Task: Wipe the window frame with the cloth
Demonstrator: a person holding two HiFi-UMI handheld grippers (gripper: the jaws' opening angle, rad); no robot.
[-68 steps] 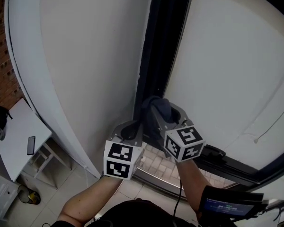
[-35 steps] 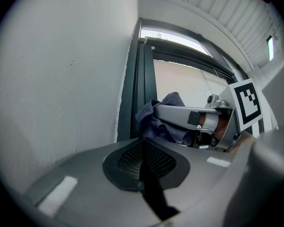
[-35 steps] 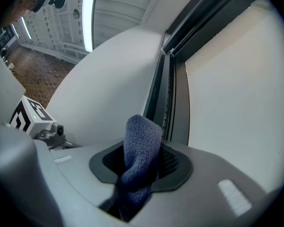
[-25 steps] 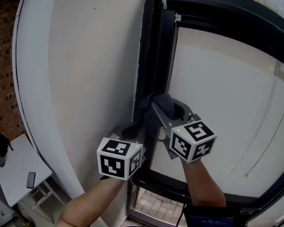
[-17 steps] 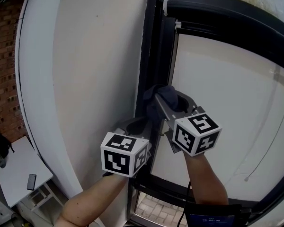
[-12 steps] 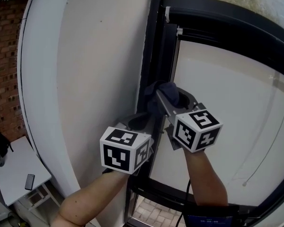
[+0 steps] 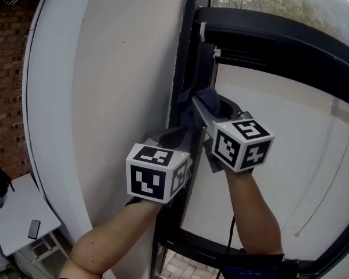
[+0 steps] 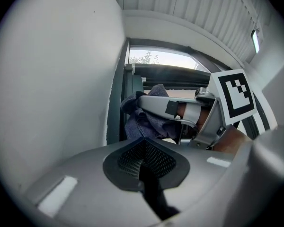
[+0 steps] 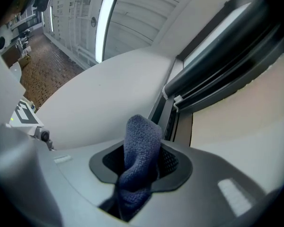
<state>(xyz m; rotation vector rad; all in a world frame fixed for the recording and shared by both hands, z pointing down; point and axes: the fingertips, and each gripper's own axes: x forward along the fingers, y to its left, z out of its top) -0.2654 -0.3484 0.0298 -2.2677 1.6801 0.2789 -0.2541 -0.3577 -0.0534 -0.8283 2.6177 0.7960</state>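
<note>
Wiping is on at the upright: the right gripper [image 7: 199, 106] is clamped on the cloth [image 7: 208, 96], which looks pressed against the dark frame [image 7: 185, 57] not far under its top corner. The left gripper [image 7: 173, 137] hangs just below, jaws pressed together on nothing. Next up, I'd say, is the top rail [image 7: 267, 34], and with the wall [image 7: 122, 68] tight on the left, there's little room to turn.

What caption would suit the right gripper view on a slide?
Right gripper clamps a blue cloth at the dark window frame.
</note>
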